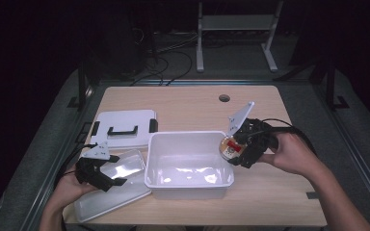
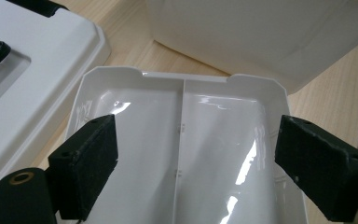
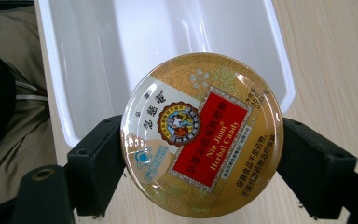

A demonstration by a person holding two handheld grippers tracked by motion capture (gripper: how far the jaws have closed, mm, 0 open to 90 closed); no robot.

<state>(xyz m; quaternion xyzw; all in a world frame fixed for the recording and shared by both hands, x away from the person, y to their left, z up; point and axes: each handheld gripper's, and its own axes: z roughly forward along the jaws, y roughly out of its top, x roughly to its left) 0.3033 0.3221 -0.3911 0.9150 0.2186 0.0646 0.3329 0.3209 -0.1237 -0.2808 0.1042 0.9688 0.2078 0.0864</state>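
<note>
1. Right tongs [image 3: 200, 154] grip a round candy tin [image 3: 201, 134], gold with a red label, at the right rim of the white tub [image 1: 189, 182].
2. Left tongs [image 2: 196, 163] hang open over a shallow divided tray [image 2: 182, 121].
3. Small print on the tin is unreadable.
4. Bare table [image 1: 270, 192] lies right of the tub; a white lid [image 1: 125, 127] lies behind the tray.

Dark room; grey floor [image 1: 231, 62], cables [image 1: 173, 53], white frame legs [image 1: 200, 43].

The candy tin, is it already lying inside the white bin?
No, the right tongs hold the candy tin above the white bin.
</note>
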